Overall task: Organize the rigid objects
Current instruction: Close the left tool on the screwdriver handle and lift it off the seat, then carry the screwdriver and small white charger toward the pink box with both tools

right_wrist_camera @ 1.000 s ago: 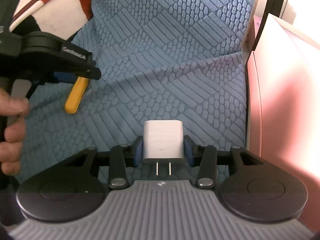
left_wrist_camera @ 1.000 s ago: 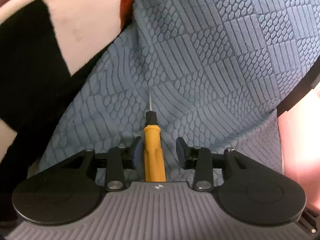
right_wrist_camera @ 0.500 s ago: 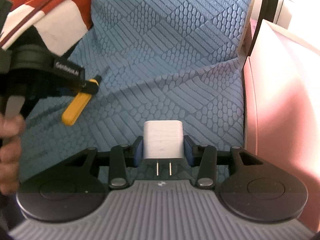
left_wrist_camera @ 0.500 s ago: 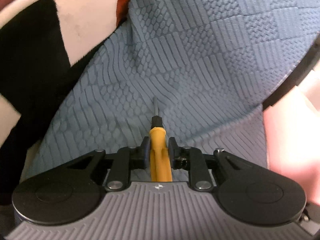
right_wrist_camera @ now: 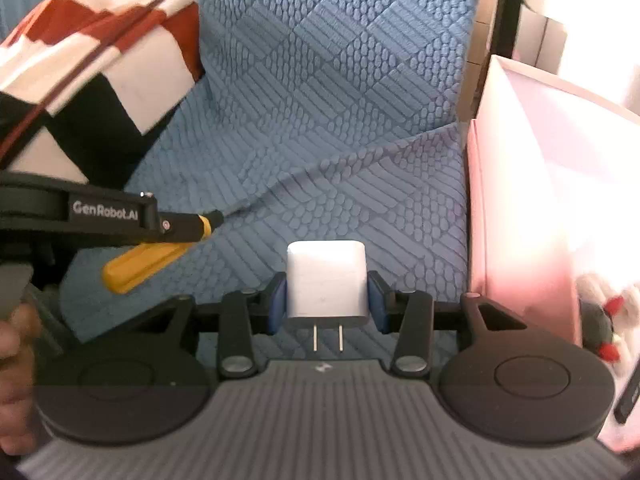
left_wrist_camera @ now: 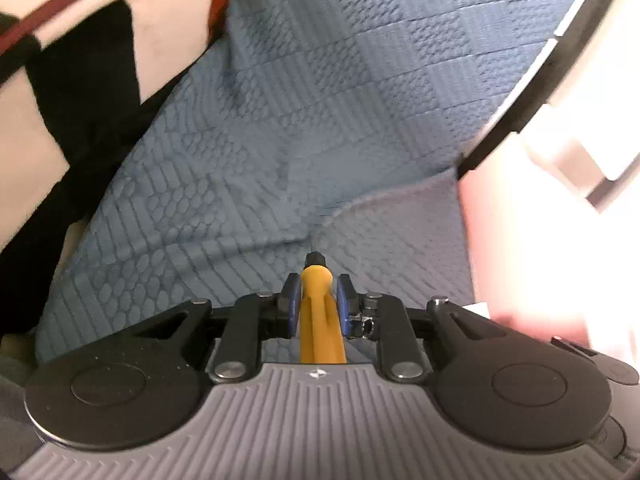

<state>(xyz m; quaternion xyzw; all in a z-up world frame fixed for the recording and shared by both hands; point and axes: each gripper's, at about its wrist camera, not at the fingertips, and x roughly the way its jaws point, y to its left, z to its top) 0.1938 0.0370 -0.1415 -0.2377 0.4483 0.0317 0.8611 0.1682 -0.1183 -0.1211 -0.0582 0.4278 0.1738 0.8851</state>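
My left gripper (left_wrist_camera: 318,298) is clamped on the yellow plastic-handled screwdriver (left_wrist_camera: 318,316), its blue pads pressing either side of the handle near the black collar, so the tool's long axis runs straight out along my fingers toward twelve o'clock, with the thin metal tip barely visible past the collar. My right gripper (right_wrist_camera: 326,300) is closed on the small white plastic wall charger (right_wrist_camera: 326,278), squeezing its two flat sides, with the twin metal prongs pointing back toward me at six o'clock. Both things hang above the blue quilted bedspread (right_wrist_camera: 320,100), neither resting on it as far as I can judge. From the right wrist view, my left gripper (right_wrist_camera: 188,230) and its screwdriver (right_wrist_camera: 140,262) sit at about nine o'clock of the charger, near but apart. The pale pink open box (right_wrist_camera: 520,184) stands at three o'clock, just beside my right fingers, so my right hand is plainly the nearer one to it; the left has the whole width of the charger to cross. I judge the box the likely place for both, the charger first. A red, white and black checked blanket (right_wrist_camera: 100,60) lies bunched at ten o'clock.
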